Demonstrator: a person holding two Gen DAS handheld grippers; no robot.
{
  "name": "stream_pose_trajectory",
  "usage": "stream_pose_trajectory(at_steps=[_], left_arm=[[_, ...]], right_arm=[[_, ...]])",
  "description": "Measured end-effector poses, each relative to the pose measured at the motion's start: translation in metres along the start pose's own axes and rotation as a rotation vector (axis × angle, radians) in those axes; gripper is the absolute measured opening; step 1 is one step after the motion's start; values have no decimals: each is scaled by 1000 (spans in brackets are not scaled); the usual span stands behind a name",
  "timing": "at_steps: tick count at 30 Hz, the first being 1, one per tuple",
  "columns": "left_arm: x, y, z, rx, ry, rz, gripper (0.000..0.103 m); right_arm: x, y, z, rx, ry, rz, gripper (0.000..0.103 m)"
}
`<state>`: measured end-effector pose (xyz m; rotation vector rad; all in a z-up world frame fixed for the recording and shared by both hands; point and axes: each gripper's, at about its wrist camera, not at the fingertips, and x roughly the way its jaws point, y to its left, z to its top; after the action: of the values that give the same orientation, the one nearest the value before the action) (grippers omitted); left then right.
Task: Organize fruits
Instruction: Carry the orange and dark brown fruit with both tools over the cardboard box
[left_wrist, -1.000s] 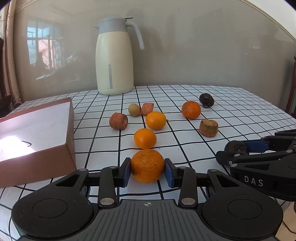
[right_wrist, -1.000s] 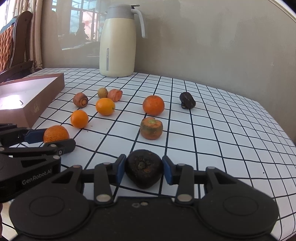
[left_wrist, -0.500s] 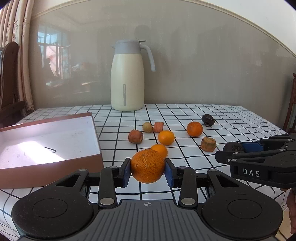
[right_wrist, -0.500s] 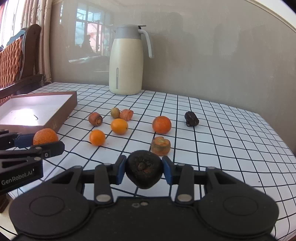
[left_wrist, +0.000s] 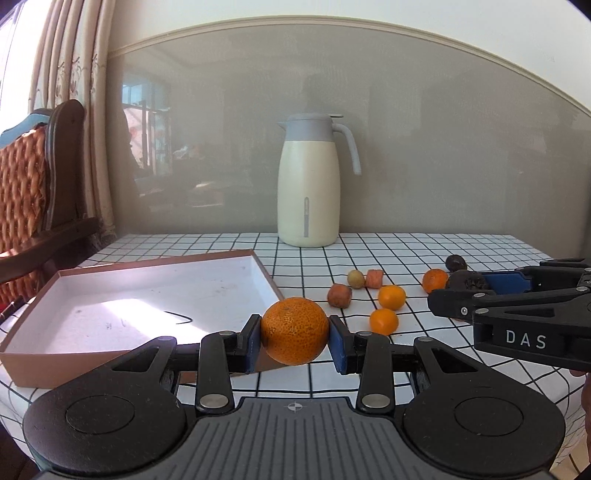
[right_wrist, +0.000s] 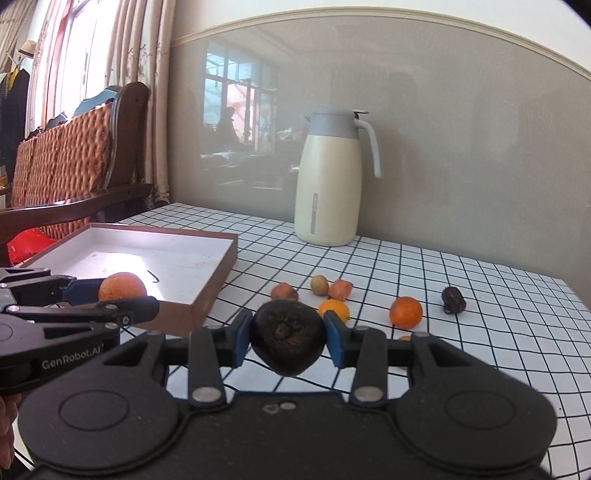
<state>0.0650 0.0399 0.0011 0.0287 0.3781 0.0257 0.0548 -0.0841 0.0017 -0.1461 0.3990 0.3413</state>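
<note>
My left gripper (left_wrist: 294, 343) is shut on a rough-skinned orange (left_wrist: 294, 330), held above the table beside the near right corner of a brown box (left_wrist: 144, 295) with a white floor. My right gripper (right_wrist: 288, 341) is shut on a dark, shrivelled fruit (right_wrist: 287, 338), also lifted off the table. In the left wrist view the right gripper (left_wrist: 476, 286) comes in from the right with the dark fruit (left_wrist: 466, 282). In the right wrist view the left gripper (right_wrist: 122, 295) holds the orange (right_wrist: 122, 286) over the box (right_wrist: 155, 258). Several small fruits lie on the checked cloth: oranges (left_wrist: 384, 320), a brown fruit (left_wrist: 340, 294), another dark fruit (right_wrist: 453, 299).
A cream thermos jug (left_wrist: 309, 181) stands at the back of the table near the wall. A wooden chair with a woven back (right_wrist: 70, 162) stands left of the table. The checked cloth (right_wrist: 498, 350) lies bare to the right of the fruits.
Both grippers have risen off the table with their fruits and drawn back; the views tilted up, so the box now shows its whole inside and the loose fruits look farther away.
</note>
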Motion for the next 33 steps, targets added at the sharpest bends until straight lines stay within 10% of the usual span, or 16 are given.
stream_pose_trajectory(at_steps=[33], left_arm=[[-11,162,20,-135,-100,346,38]], right_arm=[[53,99,62,-89,-123,223,33]])
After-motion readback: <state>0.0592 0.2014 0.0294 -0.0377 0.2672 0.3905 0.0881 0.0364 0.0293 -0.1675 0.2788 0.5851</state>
